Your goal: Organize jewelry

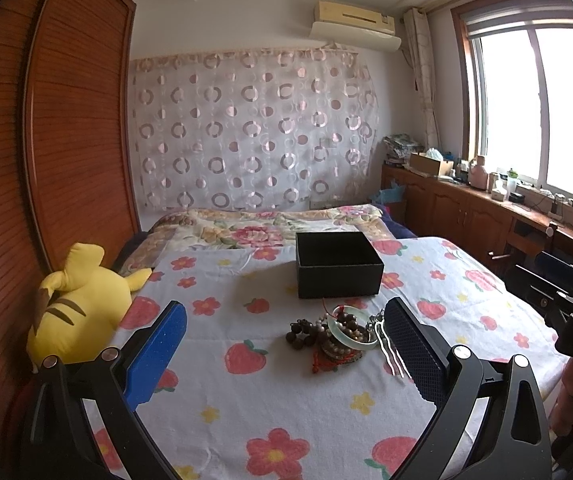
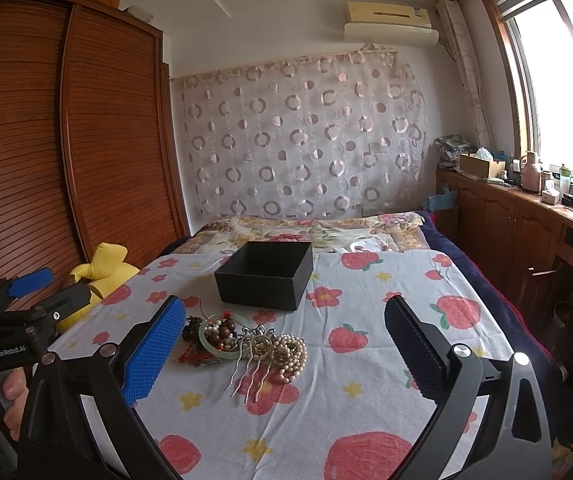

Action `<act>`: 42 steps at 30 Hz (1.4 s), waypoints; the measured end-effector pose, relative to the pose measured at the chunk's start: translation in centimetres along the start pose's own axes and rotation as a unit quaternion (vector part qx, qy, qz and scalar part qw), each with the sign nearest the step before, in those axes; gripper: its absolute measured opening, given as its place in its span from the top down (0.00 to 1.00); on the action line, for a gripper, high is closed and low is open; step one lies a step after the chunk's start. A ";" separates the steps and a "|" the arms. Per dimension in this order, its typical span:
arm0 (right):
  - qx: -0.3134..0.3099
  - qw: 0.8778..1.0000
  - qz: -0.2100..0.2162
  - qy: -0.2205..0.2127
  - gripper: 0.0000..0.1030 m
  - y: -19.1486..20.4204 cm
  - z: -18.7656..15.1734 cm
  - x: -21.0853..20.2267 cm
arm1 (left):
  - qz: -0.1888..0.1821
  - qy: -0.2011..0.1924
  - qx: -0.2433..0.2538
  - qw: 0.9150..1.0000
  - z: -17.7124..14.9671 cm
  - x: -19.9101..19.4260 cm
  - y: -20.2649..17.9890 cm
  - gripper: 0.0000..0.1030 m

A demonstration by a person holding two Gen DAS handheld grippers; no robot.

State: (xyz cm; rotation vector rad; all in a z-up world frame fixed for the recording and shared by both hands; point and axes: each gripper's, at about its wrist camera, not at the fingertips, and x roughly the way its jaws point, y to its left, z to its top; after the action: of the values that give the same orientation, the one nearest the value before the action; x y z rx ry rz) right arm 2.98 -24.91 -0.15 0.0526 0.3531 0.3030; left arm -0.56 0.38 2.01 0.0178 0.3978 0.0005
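Note:
A pile of jewelry (image 2: 242, 344) lies on the flowered sheet: a pale green bangle (image 2: 216, 340) around brown beads, a pearl strand (image 2: 292, 354), metal hair forks (image 2: 246, 376) and dark wooden beads (image 1: 300, 332). An open, empty black box (image 2: 266, 274) stands just behind the pile; it also shows in the left wrist view (image 1: 338, 264). My left gripper (image 1: 286, 348) is open, low over the sheet with the pile (image 1: 338, 340) between its fingers, nearer the right one. My right gripper (image 2: 284, 350) is open around the pile. Neither holds anything.
A yellow plush toy (image 1: 74, 300) lies at the bed's left edge by the wooden wardrobe (image 1: 66, 120). A folded floral quilt (image 1: 254, 228) lies behind the box. Wooden cabinets (image 2: 518, 216) with clutter run under the window on the right.

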 end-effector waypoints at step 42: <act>-0.075 0.976 0.089 0.187 0.51 -2.2 -4.2 10.2 | -0.032 0.113 0.017 0.993 -4.7 7.3 0.8 0.07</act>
State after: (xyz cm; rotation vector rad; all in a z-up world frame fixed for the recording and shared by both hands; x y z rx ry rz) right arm 11.28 -23.91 -7.69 -0.1237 0.6994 0.5178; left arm 4.37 1.33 -5.15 0.0381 0.6238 -0.0685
